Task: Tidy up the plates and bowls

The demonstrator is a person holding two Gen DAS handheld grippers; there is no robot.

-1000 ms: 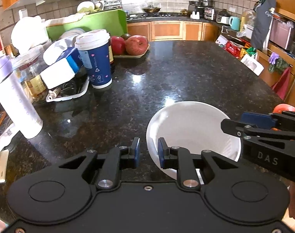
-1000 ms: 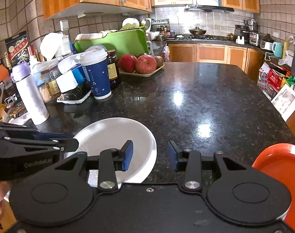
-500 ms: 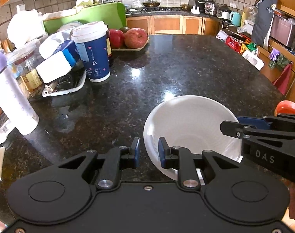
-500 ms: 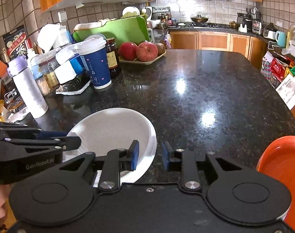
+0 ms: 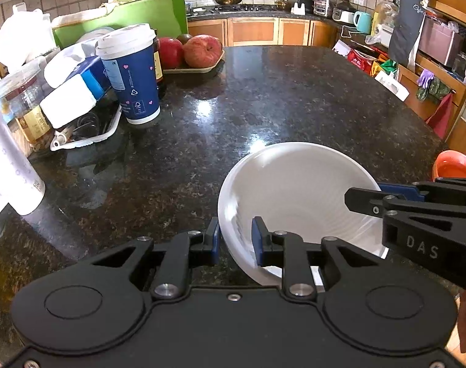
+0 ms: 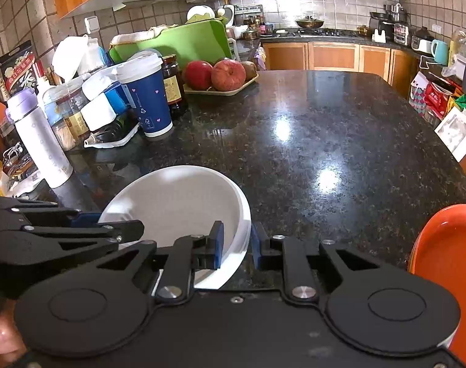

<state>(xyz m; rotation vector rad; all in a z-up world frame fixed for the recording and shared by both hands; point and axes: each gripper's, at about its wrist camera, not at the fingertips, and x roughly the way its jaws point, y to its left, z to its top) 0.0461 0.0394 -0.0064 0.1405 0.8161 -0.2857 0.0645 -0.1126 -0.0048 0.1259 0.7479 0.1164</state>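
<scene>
While both tools [image 5: 234,240] [image 6: 236,245] pinch the white bowl's [image 5: 297,184] rim, speckled black granite [image 5: 263,98] gleams below

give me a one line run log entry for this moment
stage: two-gripper hold on white bowl | left gripper: astride near-left rim | right gripper: jaws just closing on right rim | orange plate: untouched, right

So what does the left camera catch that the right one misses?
Only the left view shows the dark apron hanging on the right, and just a sliver of the orange plate. Only the right view shows the snack bag by the wall and much more of that plate. Both show the white bowl, a rim gripped from each side, the blue cup and the apples.
</scene>
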